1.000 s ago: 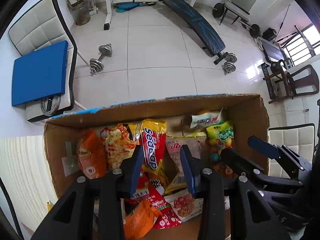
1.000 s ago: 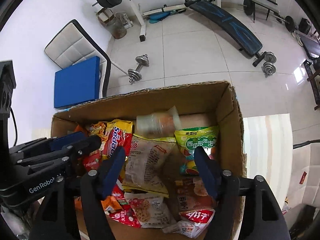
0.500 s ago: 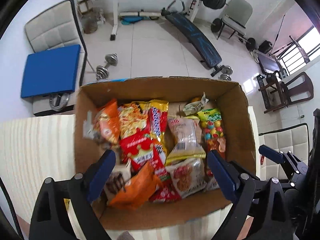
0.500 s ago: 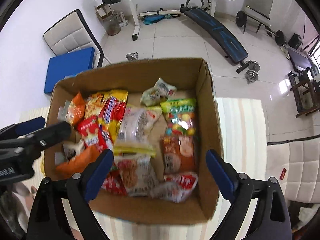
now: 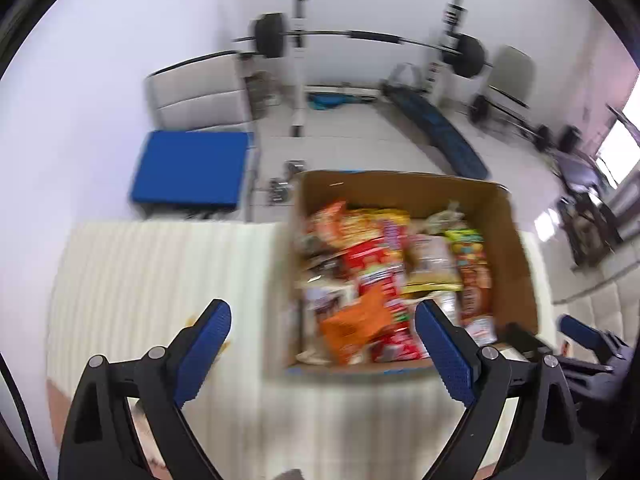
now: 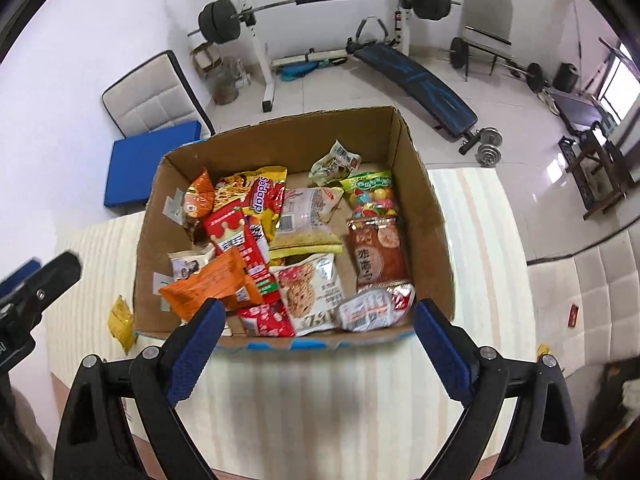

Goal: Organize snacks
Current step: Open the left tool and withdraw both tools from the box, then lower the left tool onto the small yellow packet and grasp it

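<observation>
Currently: cardboard box (image 6: 424, 216) on striped table (image 6: 320, 392), snack packets (image 6: 304, 240) inside; left gripper (image 5: 322, 344), right gripper (image 6: 316, 344) near, jaws spread wide, empty.

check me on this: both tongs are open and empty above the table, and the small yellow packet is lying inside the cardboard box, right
Not quite. The small yellow packet lies outside the cardboard box, on the striped table by its left wall, as the right wrist view shows. Both the left tongs and right tongs are open and empty.
</observation>
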Demonstrator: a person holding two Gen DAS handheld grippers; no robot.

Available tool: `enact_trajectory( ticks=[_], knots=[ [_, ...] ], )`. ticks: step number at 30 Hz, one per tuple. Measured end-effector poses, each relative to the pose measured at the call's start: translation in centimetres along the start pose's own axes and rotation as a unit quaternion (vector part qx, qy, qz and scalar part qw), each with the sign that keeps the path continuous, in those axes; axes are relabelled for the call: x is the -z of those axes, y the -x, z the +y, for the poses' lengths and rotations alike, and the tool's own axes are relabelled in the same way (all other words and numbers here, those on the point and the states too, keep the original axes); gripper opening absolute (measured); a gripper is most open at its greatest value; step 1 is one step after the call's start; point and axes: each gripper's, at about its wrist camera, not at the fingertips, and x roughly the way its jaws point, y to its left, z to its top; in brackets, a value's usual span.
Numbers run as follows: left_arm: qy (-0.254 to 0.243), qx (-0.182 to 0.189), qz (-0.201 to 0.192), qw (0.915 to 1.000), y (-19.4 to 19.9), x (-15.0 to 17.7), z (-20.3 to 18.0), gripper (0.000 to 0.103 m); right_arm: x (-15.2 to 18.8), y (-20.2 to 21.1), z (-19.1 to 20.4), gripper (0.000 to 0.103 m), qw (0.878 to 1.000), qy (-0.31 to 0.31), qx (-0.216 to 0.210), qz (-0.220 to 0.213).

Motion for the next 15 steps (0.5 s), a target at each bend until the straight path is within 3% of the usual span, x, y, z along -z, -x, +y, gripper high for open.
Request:
enact_trajectory(
  ticks=[3,8,15],
  knots=[
    [0.042,-0.039,0.010,0.9983,-0.9,2.2,3.9,0.094,1.0,-0.1,0.5,0.097,1.000,-0.005,0.016,-0.010],
    [0.119,-0.045,0.094,0.9874,-5.3,5.6,9.4,0.094,1.6,-1.8,0.8,0.097,0.999,-0.022,0.026,0.002],
    [0.252,-0.033,0.186,0.9492,-12.9,8.6,16.1,0.094,1.6,-4.9,2.2,0.097,0.999,-0.031,0.026,0.021]
  ],
)
